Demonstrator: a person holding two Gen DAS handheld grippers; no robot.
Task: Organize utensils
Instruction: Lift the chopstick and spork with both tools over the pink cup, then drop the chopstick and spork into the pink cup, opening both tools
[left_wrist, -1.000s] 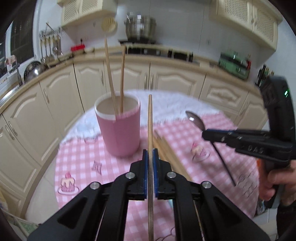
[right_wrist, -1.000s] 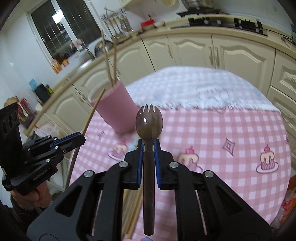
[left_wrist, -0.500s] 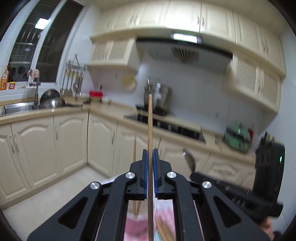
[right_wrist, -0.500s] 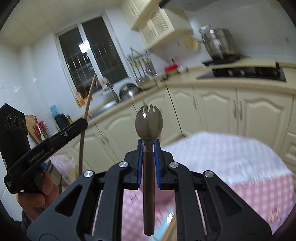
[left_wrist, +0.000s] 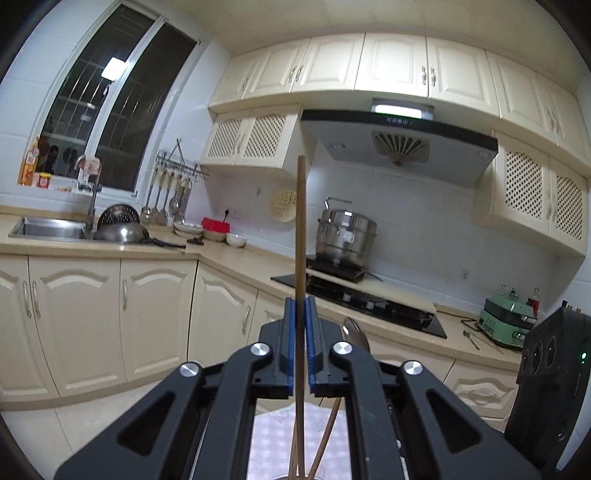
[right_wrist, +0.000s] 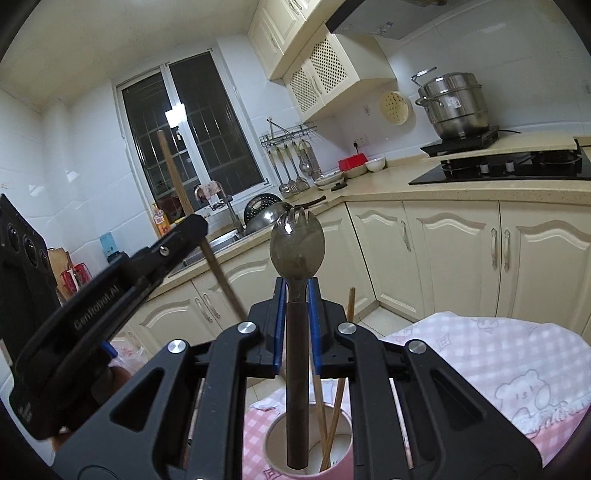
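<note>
One marking can be read: "GenRobot.AI", in pale letters along the black side of the left gripper (right_wrist: 181, 236), seen from the right wrist view. The steel pot (right_wrist: 456, 105) on the stove carries a small label, and the bottles on the window sill (left_wrist: 35, 168) have printed wrappers, but those are too small to read.

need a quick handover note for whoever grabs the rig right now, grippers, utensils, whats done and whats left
Left gripper: jaws shut on one wooden chopstick, held upright.
Right gripper: jaws shut on the spork, tines up, handle end hanging over the pink cup.
Done: two chopsticks already stand in the cup on the checked tablecloth.
Left: lower the spork and the held chopstick into the cup, then release. Any other utensils on the table are out of view.
</note>
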